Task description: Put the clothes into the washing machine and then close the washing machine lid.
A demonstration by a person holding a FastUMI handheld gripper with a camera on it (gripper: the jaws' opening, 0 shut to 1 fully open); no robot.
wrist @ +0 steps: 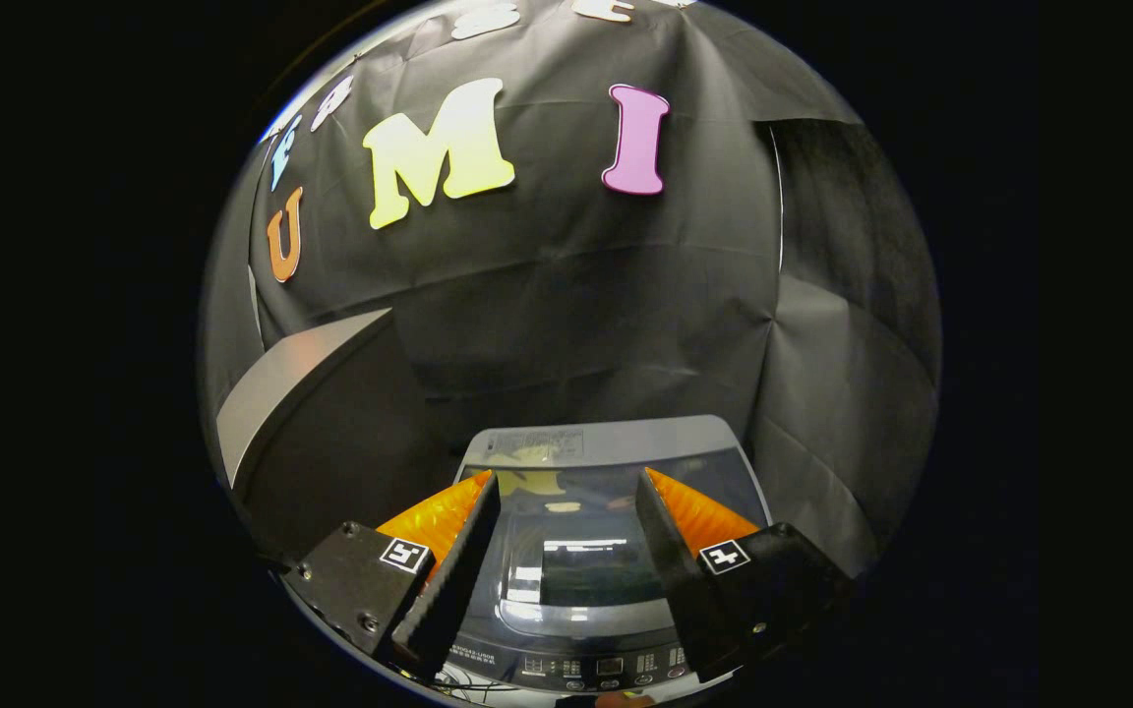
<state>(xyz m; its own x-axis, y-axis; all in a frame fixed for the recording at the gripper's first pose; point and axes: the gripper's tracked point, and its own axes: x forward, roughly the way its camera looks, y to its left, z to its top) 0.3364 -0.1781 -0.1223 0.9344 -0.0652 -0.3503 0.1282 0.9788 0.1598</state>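
Note:
A grey top-loading washing machine [616, 442] stands below and just ahead of me. Its dark glass lid [576, 551] lies flat and shut over the tub, with room lights mirrored in it. A control panel [596, 669] with small buttons runs along the machine's near edge. My gripper [566, 487] hangs above the lid, open, with a wide gap and nothing between its fingers [458, 560]. I see no clothes on the machine or through the lid.
A grey slanted panel [301, 383] rises to the left of the machine, close to the left finger. Black cloth [576, 295] hangs behind the machine and folds around its right side.

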